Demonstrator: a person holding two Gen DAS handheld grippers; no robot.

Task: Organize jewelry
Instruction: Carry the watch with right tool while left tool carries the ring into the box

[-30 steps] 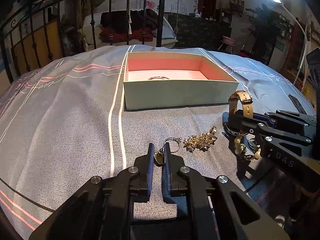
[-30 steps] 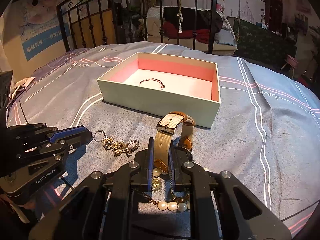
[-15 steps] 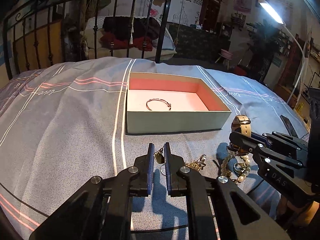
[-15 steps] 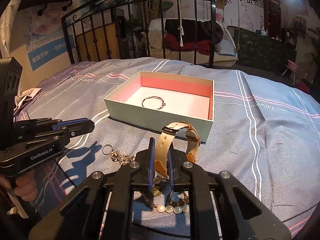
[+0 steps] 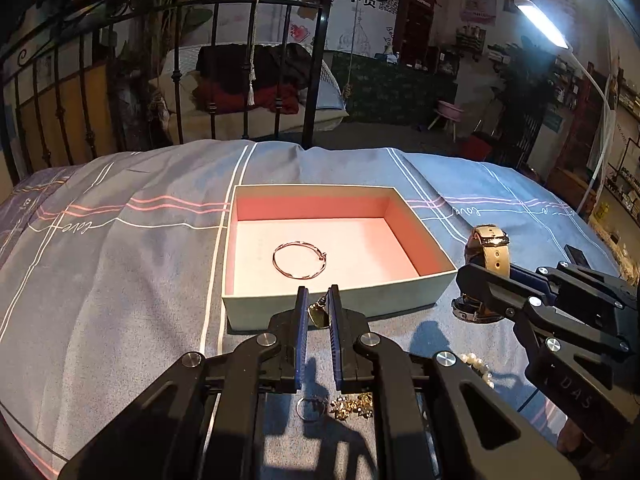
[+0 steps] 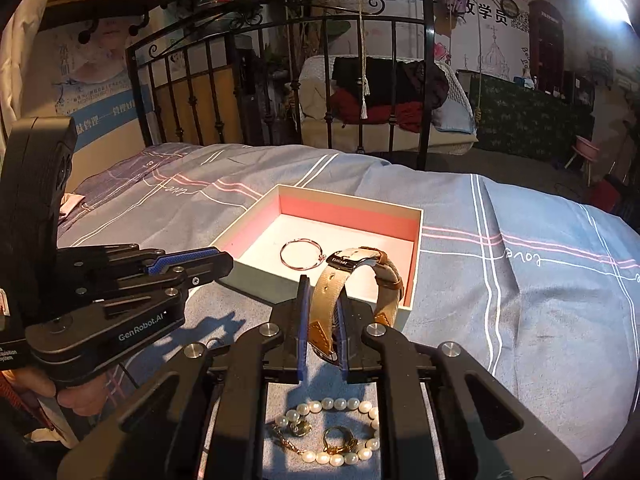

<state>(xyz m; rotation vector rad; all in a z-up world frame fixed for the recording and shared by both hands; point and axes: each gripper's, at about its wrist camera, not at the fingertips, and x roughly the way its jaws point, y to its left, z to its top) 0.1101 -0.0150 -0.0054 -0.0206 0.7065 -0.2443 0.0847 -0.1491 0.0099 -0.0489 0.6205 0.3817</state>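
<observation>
Left gripper (image 5: 318,312): jaws nearly together, pinching a small gold teardrop-shaped pendant earring (image 5: 317,314) between the blue pads. The earring is held clear of the bedspread, just short of the near wall of the pale green cardboard box with pink lining (image 5: 256,312). The box sits dead ahead of the left jaws, open top.

Inside the box: one thin rose-gold wire bangle (image 5: 299,259), lying flat on the white floor, just beyond the left fingertips.

Right gripper (image 6: 320,316): jaws clamped on the strap of a beige leather-strap wristwatch with metal buckle (image 6: 352,276). The watch loop stands upright above the jaws, lifted off the bed, in front of the box's near right corner. In the left view the same watch shows at the tip of the right gripper, just right of the box.

Below and behind the right jaws, on the grey-blue striped bedspread (image 6: 520,300): a white pearl bead bracelet (image 6: 340,404) with a gold ring (image 6: 338,438) and a gold chain piece (image 6: 290,444) inside its loop.

Under the left jaws, on the bedspread: a small silver ring (image 5: 306,408) touching a gold cluster chain (image 5: 352,404).

Black iron bed rail (image 5: 248,64) beyond the box.
</observation>
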